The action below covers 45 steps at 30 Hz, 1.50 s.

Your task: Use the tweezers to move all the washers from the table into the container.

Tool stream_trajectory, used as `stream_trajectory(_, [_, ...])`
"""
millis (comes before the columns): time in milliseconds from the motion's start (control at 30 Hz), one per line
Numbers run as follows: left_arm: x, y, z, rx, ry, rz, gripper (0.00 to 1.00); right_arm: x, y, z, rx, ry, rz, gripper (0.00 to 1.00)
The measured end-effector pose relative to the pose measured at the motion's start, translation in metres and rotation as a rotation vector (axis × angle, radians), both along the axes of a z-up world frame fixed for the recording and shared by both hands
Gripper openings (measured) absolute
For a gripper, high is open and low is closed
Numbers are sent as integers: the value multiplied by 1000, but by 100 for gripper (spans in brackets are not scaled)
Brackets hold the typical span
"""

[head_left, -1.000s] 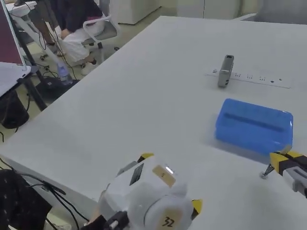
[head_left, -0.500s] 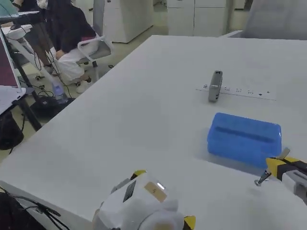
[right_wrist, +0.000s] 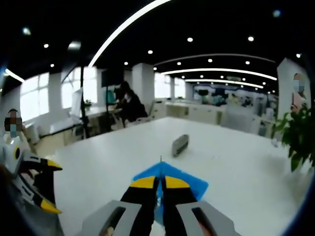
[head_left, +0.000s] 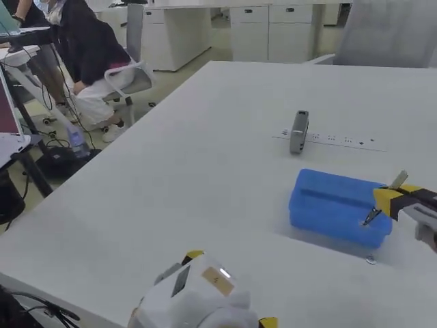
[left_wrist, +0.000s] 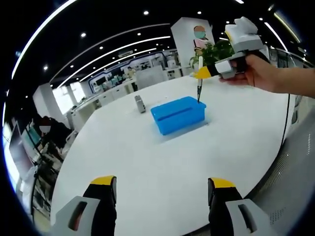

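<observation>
The blue container (head_left: 328, 199) stands on the white table (head_left: 205, 178). My right gripper (head_left: 385, 203) is shut on thin metal tweezers (head_left: 372, 216), whose tip hangs over the container's near right corner. Whether the tip holds a washer is too small to tell. One small washer (head_left: 371, 260) lies on the table just in front of the container. In the right gripper view the gripper (right_wrist: 160, 183) has its jaws together on the tweezers (right_wrist: 160, 166) above the container (right_wrist: 179, 183). My left gripper (left_wrist: 162, 196) is open and holds nothing, low at the near edge (head_left: 205, 290).
A grey device (head_left: 298, 132) stands on a white power strip (head_left: 341, 141) beyond the container. A person sits on an office chair (head_left: 130, 75) off the table's far left corner. A hand (left_wrist: 261, 73) holds the right gripper (left_wrist: 203, 73).
The right gripper has lifted the tweezers from the table in front of the container to above its near right corner. The head camera has tilted upward. The left gripper stays low.
</observation>
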State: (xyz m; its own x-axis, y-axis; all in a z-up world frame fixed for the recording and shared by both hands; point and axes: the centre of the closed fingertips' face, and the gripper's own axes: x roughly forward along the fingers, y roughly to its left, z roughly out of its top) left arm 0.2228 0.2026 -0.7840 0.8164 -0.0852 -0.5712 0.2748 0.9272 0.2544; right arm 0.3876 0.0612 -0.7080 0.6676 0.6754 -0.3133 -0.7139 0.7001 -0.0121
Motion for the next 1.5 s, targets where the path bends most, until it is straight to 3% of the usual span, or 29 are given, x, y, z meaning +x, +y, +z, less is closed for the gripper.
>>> stream_trajectory(233, [0,-3,-2,-4,11,-12,80,25,4,-10,-32,-34,-10,1])
stream_trajectory(600, [0,-3,-3,-7,20,-10,81,51,7,-42,-31,12,-40,1])
stream_trajectory(733, [-1,-3,-5,-3,27,-11,81,50,12,-56,-25,52,-38,1])
stream_trajectory(967, [-1,-4,-5,-2,31,-15,80,59,17,-71,-41,80,-37,1])
stream_trajectory(1500, [0,-1,-4,-7,25,-2,79,61,21,-84,-86,80,-43,1])
